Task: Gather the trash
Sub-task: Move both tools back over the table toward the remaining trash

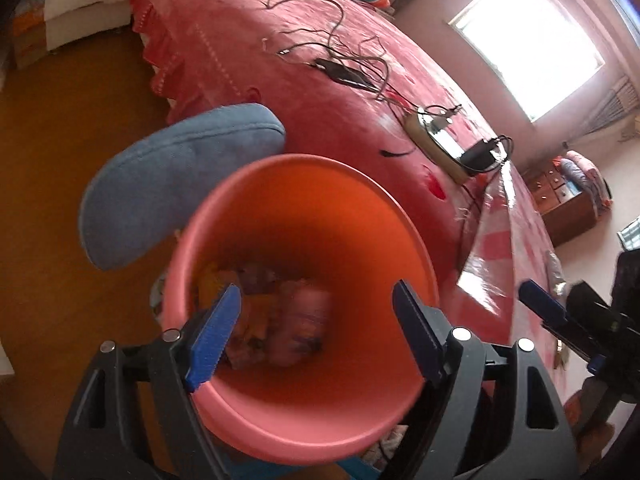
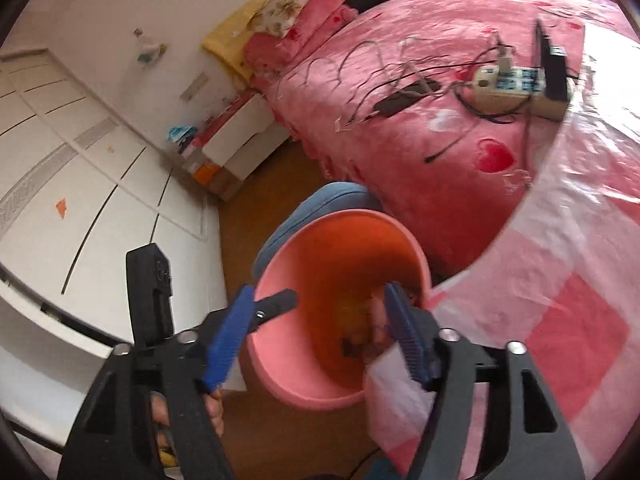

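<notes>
Both grippers, left gripper [image 1: 316,332] and right gripper [image 2: 320,336], hang spread wide and empty above a pink wastebasket [image 1: 304,420] holding blurred wrappers [image 1: 280,320], beside a pink bed [image 1: 320,100].

Blown-out window [image 1: 532,40] daylight, glare on plastic sheet [image 2: 580,208], motion-blurred fisheye frames

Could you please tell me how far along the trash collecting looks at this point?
Done: crumpled wrappers already lie in the round pink plastic bin. In hand: nothing; the left gripper and right gripper are both open above it. Left: no loose trash clearly visible; the pink checkered plastic sheet looks bare.
</notes>
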